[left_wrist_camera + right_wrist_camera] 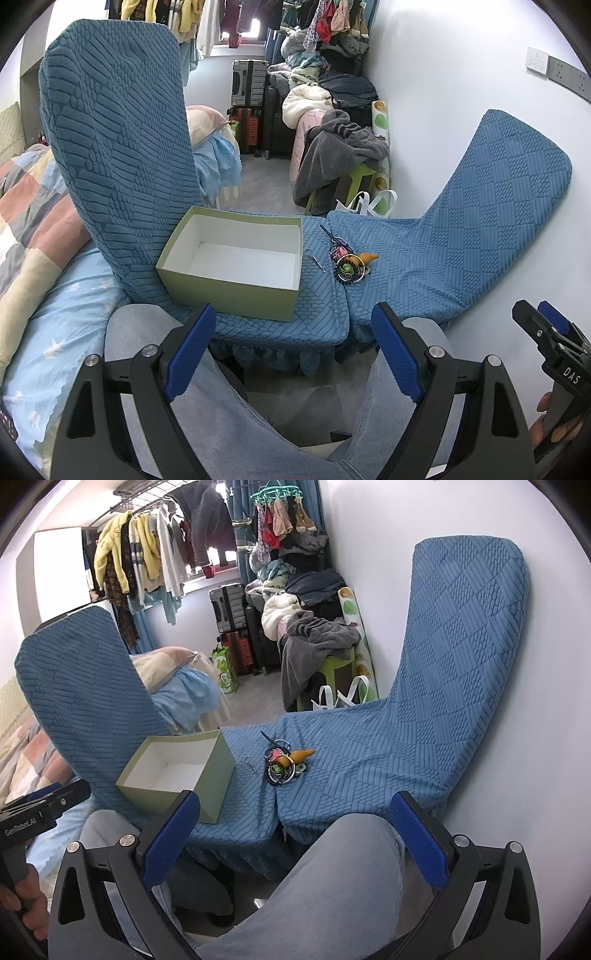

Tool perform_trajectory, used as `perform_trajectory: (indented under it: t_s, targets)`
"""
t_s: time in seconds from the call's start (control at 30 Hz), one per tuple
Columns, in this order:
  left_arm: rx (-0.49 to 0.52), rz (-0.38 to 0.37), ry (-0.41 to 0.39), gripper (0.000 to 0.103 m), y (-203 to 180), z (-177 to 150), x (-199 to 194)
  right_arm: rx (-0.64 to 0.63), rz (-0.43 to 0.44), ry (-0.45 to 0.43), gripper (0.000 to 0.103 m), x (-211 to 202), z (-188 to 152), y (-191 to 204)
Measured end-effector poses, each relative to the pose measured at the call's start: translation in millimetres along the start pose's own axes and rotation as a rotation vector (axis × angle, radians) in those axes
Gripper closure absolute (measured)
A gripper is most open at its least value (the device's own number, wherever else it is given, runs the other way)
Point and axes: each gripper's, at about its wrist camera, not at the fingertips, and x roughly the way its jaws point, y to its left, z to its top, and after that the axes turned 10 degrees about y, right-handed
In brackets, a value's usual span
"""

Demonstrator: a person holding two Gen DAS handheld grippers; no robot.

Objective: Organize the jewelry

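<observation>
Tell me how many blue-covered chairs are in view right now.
2. The left chair holds the open green box on its seat; the right chair, against the wall, holds the jewelry pile. None appears hidden.

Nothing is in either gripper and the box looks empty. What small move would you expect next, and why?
Probably the right gripper moves forward and down toward the jewelry pile. Both grippers are open, held back over the person's knees, while the green box sits empty just left of the pile on the blue chair cover. The pile lies nearer the right gripper's line.
</observation>
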Motion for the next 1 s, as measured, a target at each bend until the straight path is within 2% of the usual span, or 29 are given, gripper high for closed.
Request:
perform_trajectory:
  t_s: [0.57, 1.0]
  targets:
    - [0.017, -0.014, 0.009, 0.016, -11.6, 0.9, 9.4, 0.028, 0.037, 0.042, 0.0, 10.0, -3.7, -10.0]
    - [0.006, -0.019, 0.018, 0.015, -11.0, -0.5, 13.0, 0.006, 0.023, 0.053, 0.0, 10.2, -2.2, -10.0]
